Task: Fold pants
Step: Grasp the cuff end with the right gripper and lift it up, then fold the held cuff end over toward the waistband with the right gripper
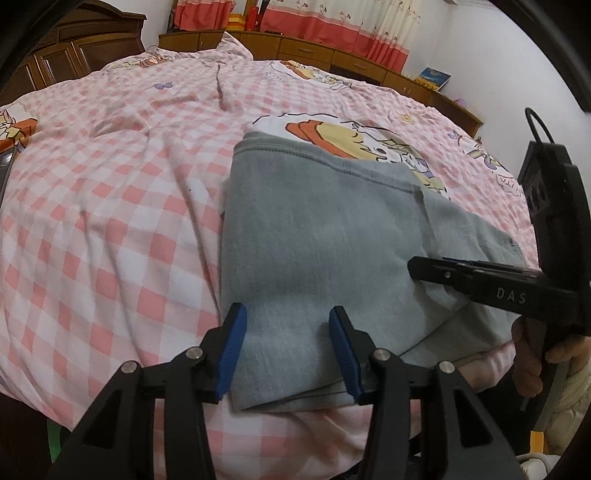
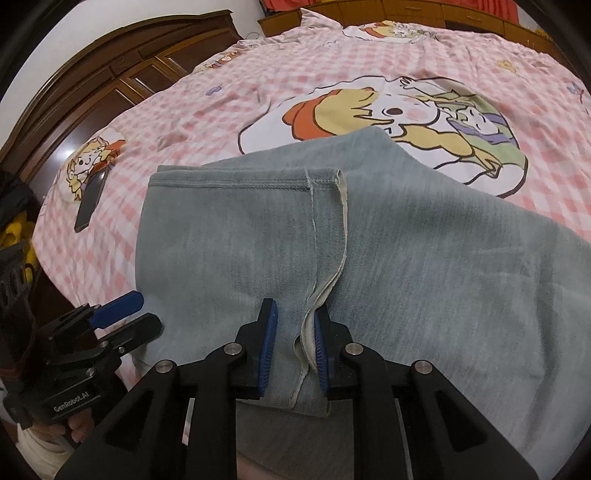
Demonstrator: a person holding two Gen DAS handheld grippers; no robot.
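Observation:
Grey pants (image 1: 314,229) lie folded on a pink checked bed cover (image 1: 110,184), near its front edge. My left gripper (image 1: 288,350) is open, its blue pads wide apart astride the near left end of the pants, where the cloth lies flat between them. In the right wrist view the pants (image 2: 406,240) show a pale inner seam running toward me. My right gripper (image 2: 295,350) is shut on that seam edge, with bunched cloth between its pads. From the left wrist view the right gripper (image 1: 415,266) reaches in from the right, resting on the pants.
A dark phone (image 2: 90,201) lies on the cover at the far left. A wooden wardrobe (image 2: 110,74) stands to the left and a low wooden cabinet (image 1: 314,48) runs behind the bed under pink curtains (image 1: 332,22). A hand (image 1: 528,354) holds the right gripper's handle.

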